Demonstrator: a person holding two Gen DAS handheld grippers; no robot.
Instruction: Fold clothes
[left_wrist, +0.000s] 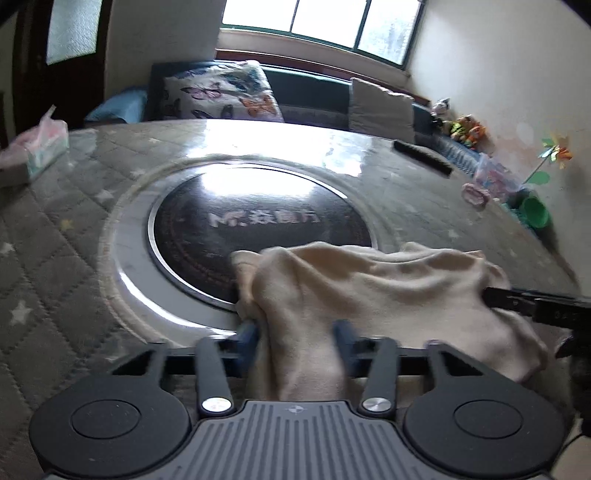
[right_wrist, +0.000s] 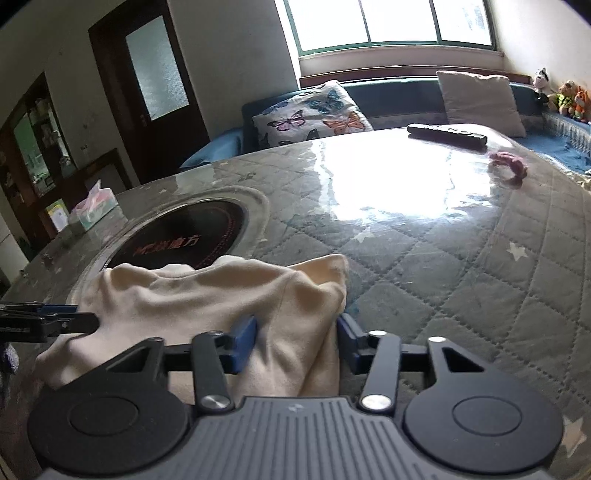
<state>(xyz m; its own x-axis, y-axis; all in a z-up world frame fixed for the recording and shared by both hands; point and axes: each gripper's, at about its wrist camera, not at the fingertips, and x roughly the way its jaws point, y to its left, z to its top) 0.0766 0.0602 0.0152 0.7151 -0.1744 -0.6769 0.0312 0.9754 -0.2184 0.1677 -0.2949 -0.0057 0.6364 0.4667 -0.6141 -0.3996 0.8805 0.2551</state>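
A cream garment (left_wrist: 388, 291) lies bunched on a round table (left_wrist: 74, 266) covered in grey quilted cloth with white stars, under clear plastic; part of the garment overlaps the dark induction hob (left_wrist: 258, 221) set in the table's middle. 2 handheld grippers have fabric running between their blue fingers; the left gripper (left_wrist: 299, 334) straddles a thick ridge near the garment's left end, its jaws apart with cloth filling the gap; the right gripper (right_wrist: 301, 330) does the same near the right end. Whether either is truly pinching the cloth, I cannot tell; the jaws look wide.

To do this step well, probably close both firmly on 1 layer edge each, then lift together and draw the cloth taut and level before laying it flat; uneven pull would likely leave it twisted. A tissue box (left_wrist: 44, 147), remote (right_wrist: 447, 134) and pink hair tie (right_wrist: 508, 166) sit well apart.
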